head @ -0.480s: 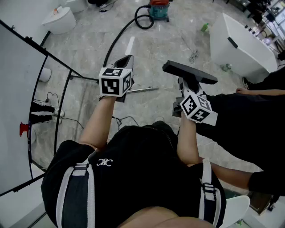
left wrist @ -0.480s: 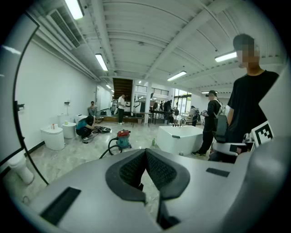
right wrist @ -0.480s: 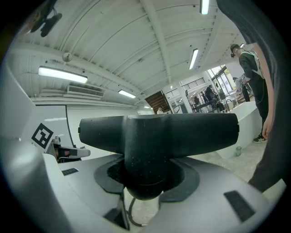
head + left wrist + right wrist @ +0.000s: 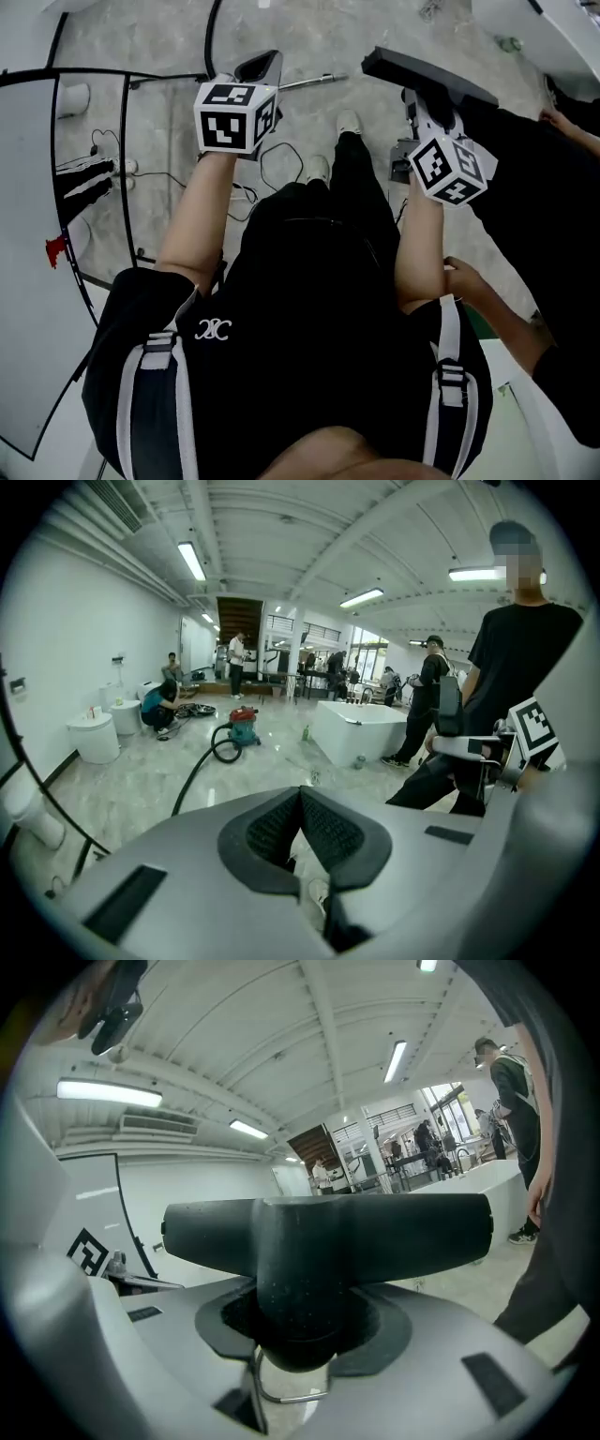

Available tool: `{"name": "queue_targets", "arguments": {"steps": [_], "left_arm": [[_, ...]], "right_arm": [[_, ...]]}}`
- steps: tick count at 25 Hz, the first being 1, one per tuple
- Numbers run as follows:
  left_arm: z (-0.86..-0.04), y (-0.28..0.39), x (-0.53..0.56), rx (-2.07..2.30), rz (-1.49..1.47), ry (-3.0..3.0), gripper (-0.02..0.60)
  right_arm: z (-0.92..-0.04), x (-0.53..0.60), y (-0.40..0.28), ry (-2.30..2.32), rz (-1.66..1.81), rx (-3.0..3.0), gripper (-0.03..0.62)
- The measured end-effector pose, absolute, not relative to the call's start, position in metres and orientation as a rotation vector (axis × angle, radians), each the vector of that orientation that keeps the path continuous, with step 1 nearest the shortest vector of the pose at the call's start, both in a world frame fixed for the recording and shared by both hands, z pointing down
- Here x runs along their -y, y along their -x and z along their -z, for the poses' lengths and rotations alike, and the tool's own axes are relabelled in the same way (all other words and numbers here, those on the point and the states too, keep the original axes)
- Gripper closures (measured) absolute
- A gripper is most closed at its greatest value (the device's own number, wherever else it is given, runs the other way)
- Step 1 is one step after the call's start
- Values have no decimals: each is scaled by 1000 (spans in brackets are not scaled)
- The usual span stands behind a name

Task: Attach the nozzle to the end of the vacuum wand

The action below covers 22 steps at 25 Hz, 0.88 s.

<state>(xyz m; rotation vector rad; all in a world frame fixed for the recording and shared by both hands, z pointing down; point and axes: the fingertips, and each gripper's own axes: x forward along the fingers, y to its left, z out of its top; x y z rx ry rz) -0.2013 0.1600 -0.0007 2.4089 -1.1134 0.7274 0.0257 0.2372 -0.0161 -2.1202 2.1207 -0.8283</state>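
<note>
1. Left gripper [image 4: 300, 794]: the ribbed pads [image 4: 330, 832] are pressed together at the tips with nothing between them, so it is empty.
2. Right gripper [image 4: 300, 1321]: the jaws stand wide and clamp the round neck of the black floor nozzle [image 4: 328, 1227]. The T-shaped head sits crosswise above the jaws, held up off the floor.
3. Vacuum wand [image 4: 314, 82]: a bare metal tube lying on the marble floor [image 4: 169, 122]. In the head view it is just beyond the left gripper's tip, between the two grippers and ahead of the person's shoes [image 4: 349, 122]. Neither gripper touches it, and the nozzle is well apart from its free end.
4. Farther out: a red-and-teal vacuum canister [image 4: 243, 727] stands on the floor, and its black hose [image 4: 199, 775] runs back toward the person. I can't tell from here whether the hose joins the wand.
5. Done so far: the nozzle is picked up and gripped by the neck.
6. Left to do, by my read: get hold of the wand or steady it, line the nozzle neck up with the tube end, and push it on. The task looks early, with no mating started.
</note>
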Motion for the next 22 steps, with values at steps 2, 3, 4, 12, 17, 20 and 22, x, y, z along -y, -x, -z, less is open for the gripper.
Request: {"name": "queue_targets", "arguments": {"steps": [2,3,4,12,17,20,22], "left_arm": [[-22,200,-159,1100,-744,-2372,572],[-32,198,-155,1096,-747,-2356,572],[-44,195,-148,1095,-750,-2344,572],[-117,158,-134,1052,-838,-2279,572],[-189,124,-100,1029,-993,-2273,572],[-266,96,-56,1005,-1063,-2173,572],[-283,88,-49,988,-1083,-2153,572]], "right_arm": [[0,-233,-29,2130,860,-2137,416],[-10,-228,-32,2131,879,-2146,416],[-21,-222,-35,2133,894,-2160,416],[-103,-190,-69,2118,1032,-2190,416],[-173,-145,-94,2016,1142,-2250,418],[-221,-109,-114,1934,1200,-2296,419],[-252,-88,-123,1884,1240,-2342,419]]}}
